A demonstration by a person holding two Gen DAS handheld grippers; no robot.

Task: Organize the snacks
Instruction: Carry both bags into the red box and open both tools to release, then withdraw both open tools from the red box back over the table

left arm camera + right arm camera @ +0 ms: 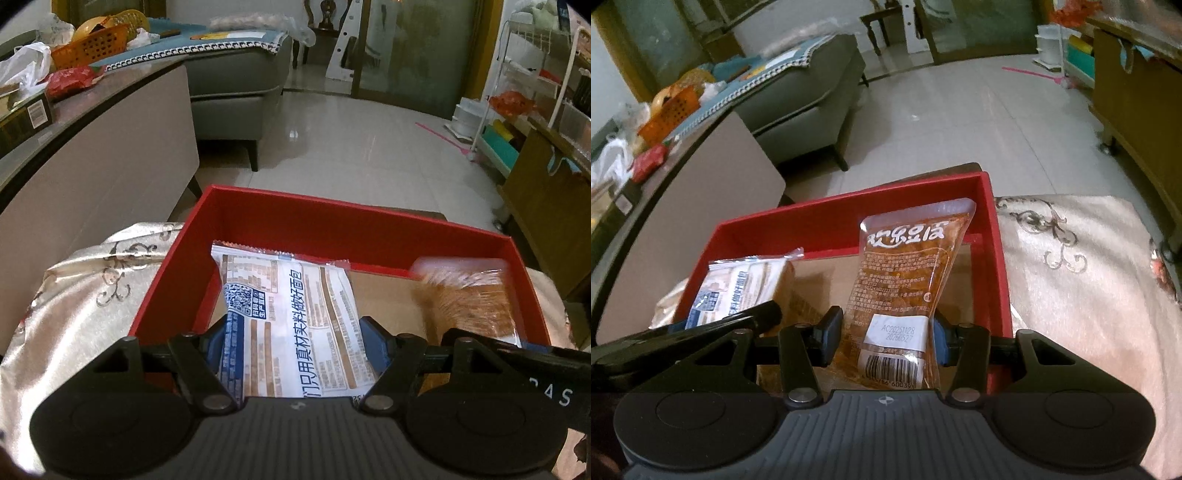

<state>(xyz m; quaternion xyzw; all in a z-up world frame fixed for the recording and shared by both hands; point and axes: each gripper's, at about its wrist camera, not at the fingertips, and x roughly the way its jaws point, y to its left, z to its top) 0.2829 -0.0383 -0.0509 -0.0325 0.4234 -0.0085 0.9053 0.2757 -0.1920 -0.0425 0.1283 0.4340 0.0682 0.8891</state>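
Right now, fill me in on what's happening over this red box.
A person is sorting snacks with two handheld grippers. The left gripper is shut on a white-and-blue bread packet, and the right gripper is shut on a clear orange packet of spicy tofu strips. Both packets hang inside the open red cardboard box, one toward each end. The box sits on a pale embroidered satin cloth.

1. A glossy pale tiled floor (pixel 343 147) is seen stretching towards glass doors (pixel 413 48).
2. A grey sofa (pixel 236 92) – draped with a blue throw – is set beside a beige-fronted table (pixel 110 147).
3. A wooden cabinet (pixel 546 199) is placed on the right.
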